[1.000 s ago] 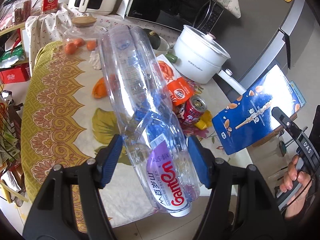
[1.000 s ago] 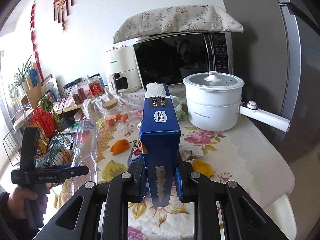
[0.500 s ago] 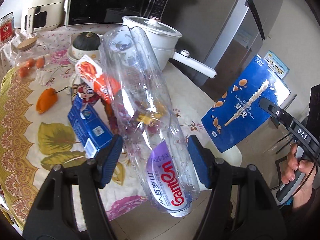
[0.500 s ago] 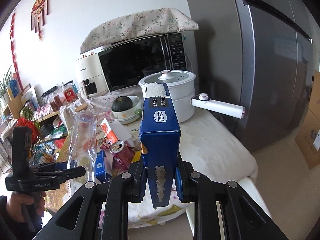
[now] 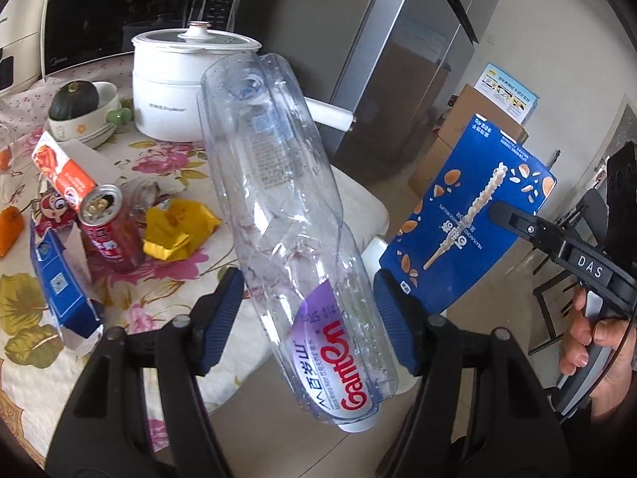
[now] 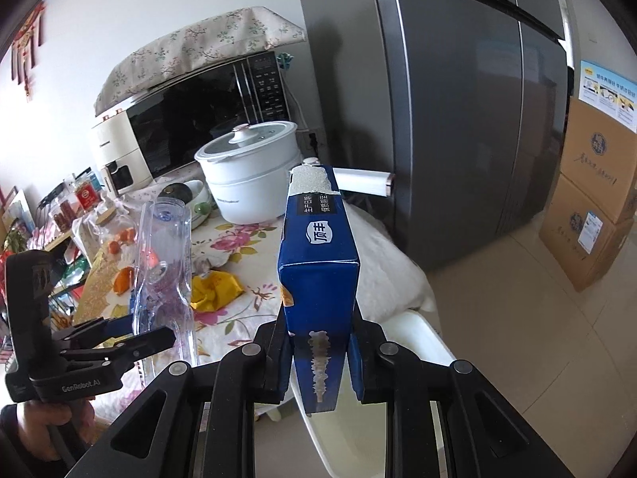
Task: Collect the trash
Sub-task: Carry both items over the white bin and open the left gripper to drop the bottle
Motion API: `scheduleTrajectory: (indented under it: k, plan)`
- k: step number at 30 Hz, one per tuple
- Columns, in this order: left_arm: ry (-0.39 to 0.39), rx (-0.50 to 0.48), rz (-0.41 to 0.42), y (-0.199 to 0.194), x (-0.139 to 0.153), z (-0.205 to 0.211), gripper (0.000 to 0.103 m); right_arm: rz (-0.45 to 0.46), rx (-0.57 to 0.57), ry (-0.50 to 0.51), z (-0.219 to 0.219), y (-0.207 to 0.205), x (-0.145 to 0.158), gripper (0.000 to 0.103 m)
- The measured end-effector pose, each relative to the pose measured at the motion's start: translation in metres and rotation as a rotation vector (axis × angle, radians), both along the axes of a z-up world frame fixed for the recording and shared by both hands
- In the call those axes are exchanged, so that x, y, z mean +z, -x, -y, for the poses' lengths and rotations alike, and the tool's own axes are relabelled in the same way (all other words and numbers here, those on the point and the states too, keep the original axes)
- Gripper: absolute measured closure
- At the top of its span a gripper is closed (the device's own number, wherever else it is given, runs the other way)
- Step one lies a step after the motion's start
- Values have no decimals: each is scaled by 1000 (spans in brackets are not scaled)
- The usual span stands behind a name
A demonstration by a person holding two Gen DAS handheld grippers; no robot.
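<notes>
My left gripper (image 5: pixel 308 318) is shut on a crushed clear plastic bottle (image 5: pixel 286 199) with a purple Ganten label, held in the air past the table's edge. It also shows in the right wrist view (image 6: pixel 165 263). My right gripper (image 6: pixel 318 358) is shut on a blue snack box (image 6: pixel 318 247), also seen in the left wrist view (image 5: pixel 469 219). On the floral table (image 5: pixel 167 167) lie a red can (image 5: pixel 107 235), a yellow wrapper (image 5: pixel 179 227), a small blue carton (image 5: pixel 59 283) and an orange-white packet (image 5: pixel 59 167).
A white pot (image 5: pixel 187 91) with a long handle, a bowl holding a dark squash (image 5: pixel 79 103) and a microwave (image 6: pixel 207 115) stand at the back. A grey fridge (image 6: pixel 458 99) and cardboard boxes (image 6: pixel 593 207) are on the right. A white stool (image 6: pixel 414 338) sits below.
Both grippers have swung right with their loads, away from the table's left side toward the fridge and floor. The grips have not changed.
</notes>
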State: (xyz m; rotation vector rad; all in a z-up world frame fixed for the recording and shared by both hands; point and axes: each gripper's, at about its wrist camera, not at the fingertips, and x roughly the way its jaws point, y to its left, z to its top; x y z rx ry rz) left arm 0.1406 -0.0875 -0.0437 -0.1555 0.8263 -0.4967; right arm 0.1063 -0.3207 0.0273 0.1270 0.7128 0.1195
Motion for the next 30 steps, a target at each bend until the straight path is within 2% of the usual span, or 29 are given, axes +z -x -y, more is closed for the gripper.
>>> scheduleTrajectory:
  k: [11, 19, 27, 29, 30]
  plan:
    - [9, -76, 50, -12, -27, 75, 34, -106, -91, 33, 39, -1, -31, 79]
    - [-69, -128, 103, -17, -53, 120, 34, -168, -127, 67, 65, 0, -54, 79]
    - [-151, -162, 139, -22, -72, 140, 33, -212, -182, 19, 89, -2, -65, 79]
    - [-183, -145, 140, -24, -74, 142, 29, -218, -189, 18, 92, -3, -66, 79]
    - [-191, -129, 142, -25, -75, 142, 23, -220, -192, 19, 92, -3, -66, 79]
